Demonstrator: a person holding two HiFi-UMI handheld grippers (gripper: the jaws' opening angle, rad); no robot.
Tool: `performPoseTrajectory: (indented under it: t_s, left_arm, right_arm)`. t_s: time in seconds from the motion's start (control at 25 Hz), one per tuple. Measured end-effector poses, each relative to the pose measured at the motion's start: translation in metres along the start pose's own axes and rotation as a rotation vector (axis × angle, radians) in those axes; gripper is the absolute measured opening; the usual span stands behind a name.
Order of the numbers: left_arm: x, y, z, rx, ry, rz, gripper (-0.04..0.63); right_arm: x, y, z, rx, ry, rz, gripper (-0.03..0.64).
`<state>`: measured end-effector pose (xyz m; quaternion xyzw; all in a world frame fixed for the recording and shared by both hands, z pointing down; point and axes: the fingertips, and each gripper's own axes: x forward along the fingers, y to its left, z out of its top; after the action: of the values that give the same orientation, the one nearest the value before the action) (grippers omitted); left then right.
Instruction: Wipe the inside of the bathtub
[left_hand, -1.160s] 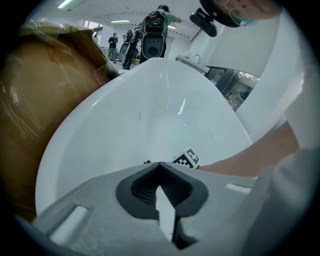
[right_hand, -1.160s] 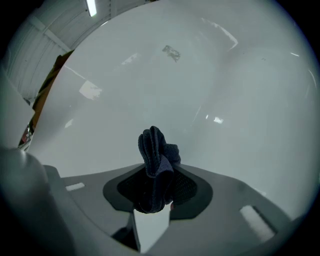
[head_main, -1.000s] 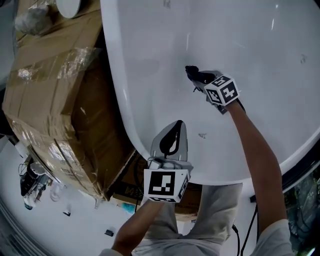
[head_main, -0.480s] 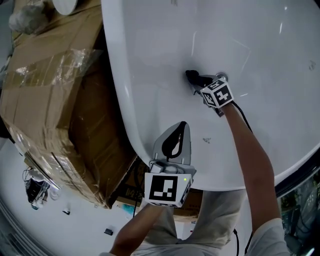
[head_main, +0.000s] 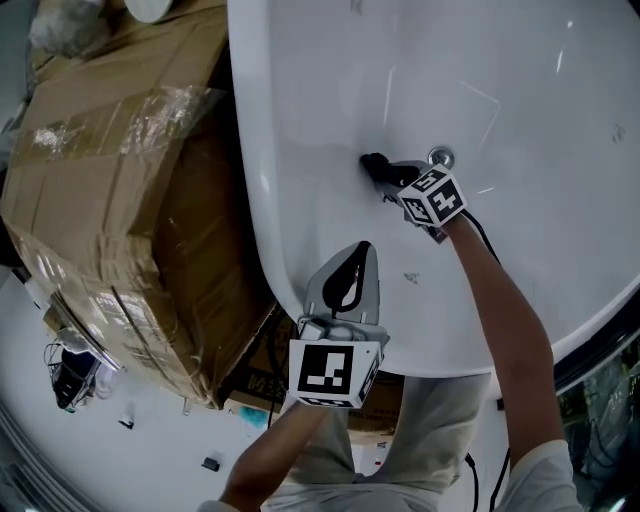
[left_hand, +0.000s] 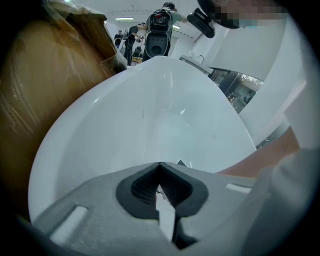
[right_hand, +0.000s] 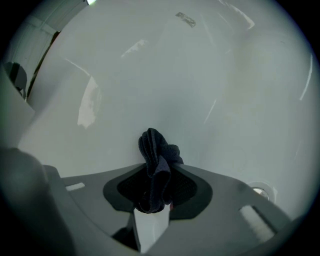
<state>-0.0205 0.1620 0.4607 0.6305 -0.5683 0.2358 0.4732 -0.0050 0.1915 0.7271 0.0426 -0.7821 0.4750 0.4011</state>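
The white bathtub (head_main: 300, 110) fills the upper right of the head view. Deep inside it, my right gripper (head_main: 385, 172) is shut on a dark cloth (head_main: 372, 163), which is pressed against the tub's inner wall next to the metal drain (head_main: 440, 157). The right gripper view shows the bunched dark cloth (right_hand: 156, 159) pinched between the jaws, with the drain (right_hand: 260, 190) at the lower right. My left gripper (head_main: 352, 275) hovers at the tub's near rim, shut and holding nothing. In the left gripper view the tub's basin (left_hand: 150, 120) lies ahead of the shut left gripper (left_hand: 160, 187).
A large cardboard box wrapped in plastic film (head_main: 120, 190) stands against the tub's left side. Small items lie on the white floor (head_main: 90, 440) at the lower left. A cable (head_main: 485, 240) runs along my right arm. People and equipment (left_hand: 155, 35) stand beyond the tub's far end.
My right gripper has slid the cloth leftward along the tub wall, away from the drain. The left gripper has stayed at the rim.
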Motion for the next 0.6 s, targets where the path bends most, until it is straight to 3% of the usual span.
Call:
performPoseTrajectory:
  t_s: [0.6]
  left_arm:
    - [-0.022,-0.017,0.007,-0.011,-0.018,-0.001,-0.002]
  right_arm:
    - [-0.035,0.084,0.010,-0.054,-0.048,0.150,0.112]
